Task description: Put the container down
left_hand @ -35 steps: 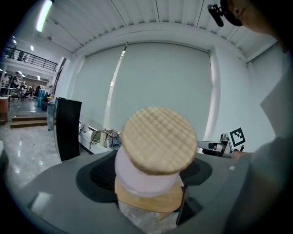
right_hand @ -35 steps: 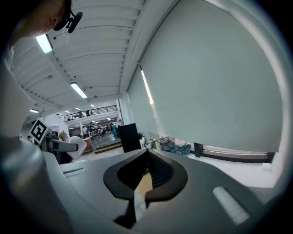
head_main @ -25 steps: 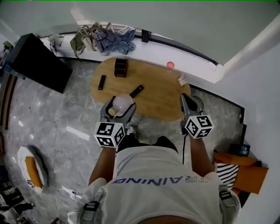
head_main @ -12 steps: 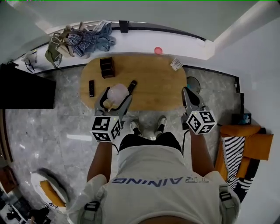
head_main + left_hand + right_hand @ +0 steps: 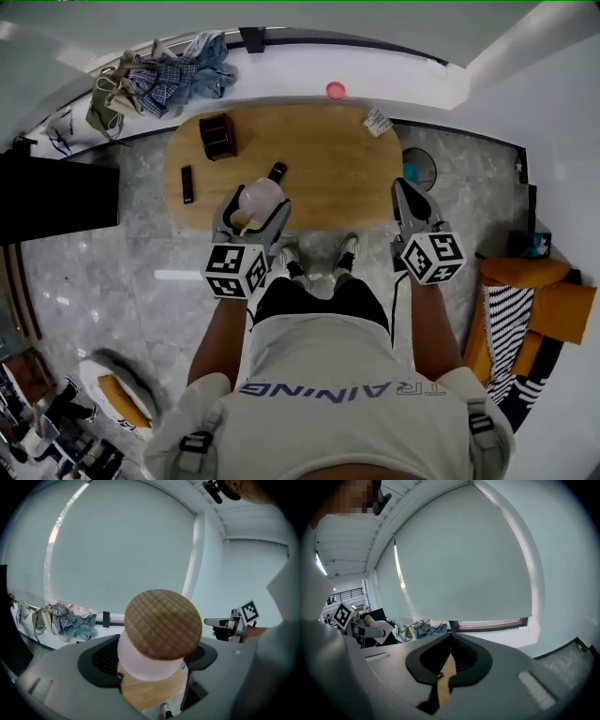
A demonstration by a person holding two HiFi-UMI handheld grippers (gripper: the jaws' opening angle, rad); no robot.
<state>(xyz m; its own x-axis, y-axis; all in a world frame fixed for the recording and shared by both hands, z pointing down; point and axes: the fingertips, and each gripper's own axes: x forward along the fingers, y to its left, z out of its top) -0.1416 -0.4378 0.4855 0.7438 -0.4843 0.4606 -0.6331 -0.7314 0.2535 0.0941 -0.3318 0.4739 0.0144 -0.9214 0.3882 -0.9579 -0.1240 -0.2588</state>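
Note:
A pale pink container (image 5: 262,198) with a round cork-coloured lid (image 5: 162,623) is held above the near edge of the oval wooden table (image 5: 328,169). My left gripper (image 5: 253,204) is shut on its body, one jaw on each side, and the lid faces the left gripper view. The left gripper (image 5: 152,663) hides the container's base. My right gripper (image 5: 407,190) hovers off the table's right end, shut and holding nothing. In the right gripper view its jaws (image 5: 446,665) leave only a thin slit. That view also shows the container (image 5: 382,631) at far left.
On the table lie a black remote (image 5: 277,171) just beyond the container, another remote (image 5: 187,184), a dark box (image 5: 217,136) and a small packet (image 5: 378,122). A pink ball (image 5: 335,90) and a clothes pile (image 5: 164,75) rest on the sill. A black cabinet (image 5: 56,202) stands left.
The head view has swung, so the table now lies square ahead. The left gripper still grips the container, now closer to the black remote. The right gripper stays shut beside the table's right end.

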